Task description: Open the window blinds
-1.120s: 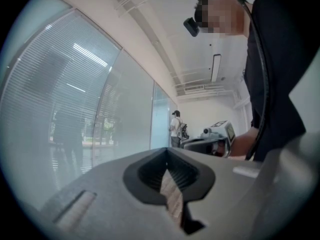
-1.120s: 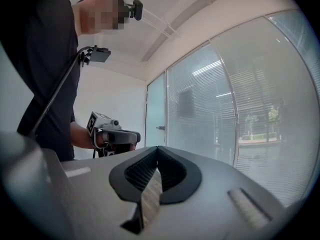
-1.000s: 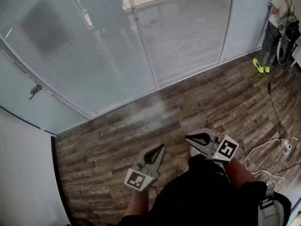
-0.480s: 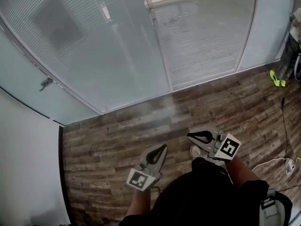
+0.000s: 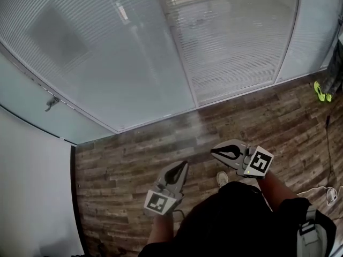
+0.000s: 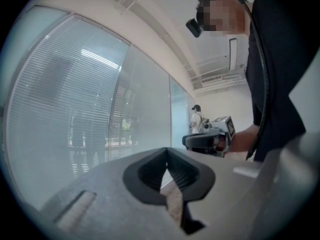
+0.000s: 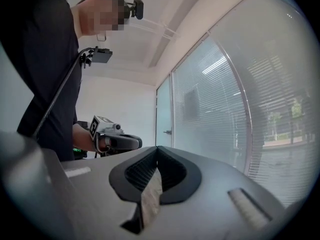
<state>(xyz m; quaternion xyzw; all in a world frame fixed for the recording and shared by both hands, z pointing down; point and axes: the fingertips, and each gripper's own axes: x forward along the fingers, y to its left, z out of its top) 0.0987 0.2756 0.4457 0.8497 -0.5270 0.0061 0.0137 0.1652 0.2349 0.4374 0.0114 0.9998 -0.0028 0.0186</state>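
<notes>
since a second before, the scene had slid rightward in the head view. the window post (image 5: 181, 52) stood further right. the bystander at the far right had slipped almost out of frame, leaving a yellow-green shoe (image 5: 321, 91) at the edge. both grippers had kept much the same spot low in the frame.

nearest, the left gripper (image 5: 185, 165) and right gripper (image 5: 213, 152) were held out level in front of the person's dark torso, side by side and apart, both aimed towards the window. each gripper view showed its own jaws closed tip to tip with nothing between them. neither gripper touched anything. in the left gripper view the right gripper showed beyond the jaws, held in a hand.

just below the right gripper a white shoe (image 5: 222, 179) stood on the wood floor (image 5: 134, 154). a pale cable (image 5: 328, 143) trailed over the boards at the right.

beyond the floor ran the glass wall, with the blinds (image 5: 107, 47) down across its panels and their slats turned shut. they were well apart from both grippers. a dim room reflection lay over them. left of the blinds a frosted door carried a handle (image 5: 52, 103), and a plain wall (image 5: 32, 197) closed the left side.
</notes>
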